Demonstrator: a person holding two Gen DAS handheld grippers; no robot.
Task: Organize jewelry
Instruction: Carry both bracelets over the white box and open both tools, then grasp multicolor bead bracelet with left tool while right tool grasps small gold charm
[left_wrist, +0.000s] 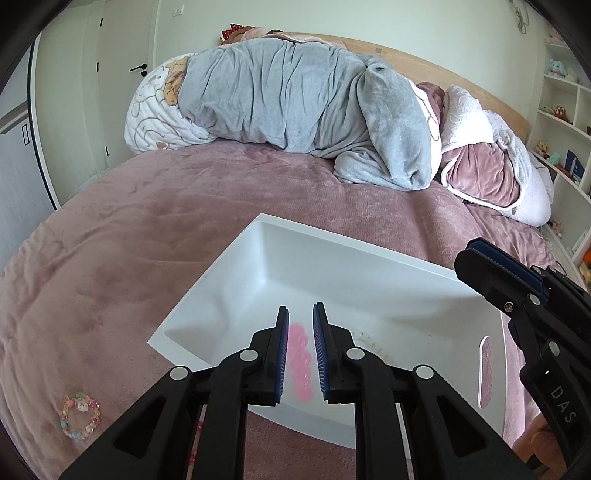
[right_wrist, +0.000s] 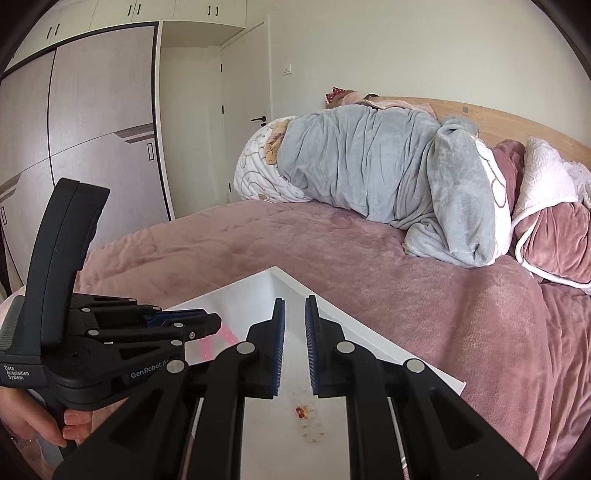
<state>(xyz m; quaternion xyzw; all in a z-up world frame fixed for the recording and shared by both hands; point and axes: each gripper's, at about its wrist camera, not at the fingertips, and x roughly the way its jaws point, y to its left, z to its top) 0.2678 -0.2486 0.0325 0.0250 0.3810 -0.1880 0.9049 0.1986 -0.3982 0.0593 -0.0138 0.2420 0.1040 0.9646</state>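
A white tray (left_wrist: 266, 254) lies on the pink bed; it also shows in the right wrist view (right_wrist: 388, 350). A pink bead bracelet (left_wrist: 300, 362) lies on the tray floor, seen through the gap of my left gripper (left_wrist: 300, 314), which is open and hovers above it. A small pale beaded piece with red and amber beads (right_wrist: 306, 415) lies in the tray below my right gripper (right_wrist: 295, 306), which is open and empty. The pink bracelet (right_wrist: 216, 341) shows partly behind the left gripper in the right wrist view. A pastel bead bracelet (left_wrist: 79, 416) lies on the blanket at the lower left.
A rolled grey blanket (left_wrist: 295, 107) and pillows (left_wrist: 480, 162) lie at the head of the bed. Shelves with toys (left_wrist: 565, 122) stand on the right. A wardrobe (right_wrist: 74, 140) and a door (right_wrist: 245, 110) stand on the left.
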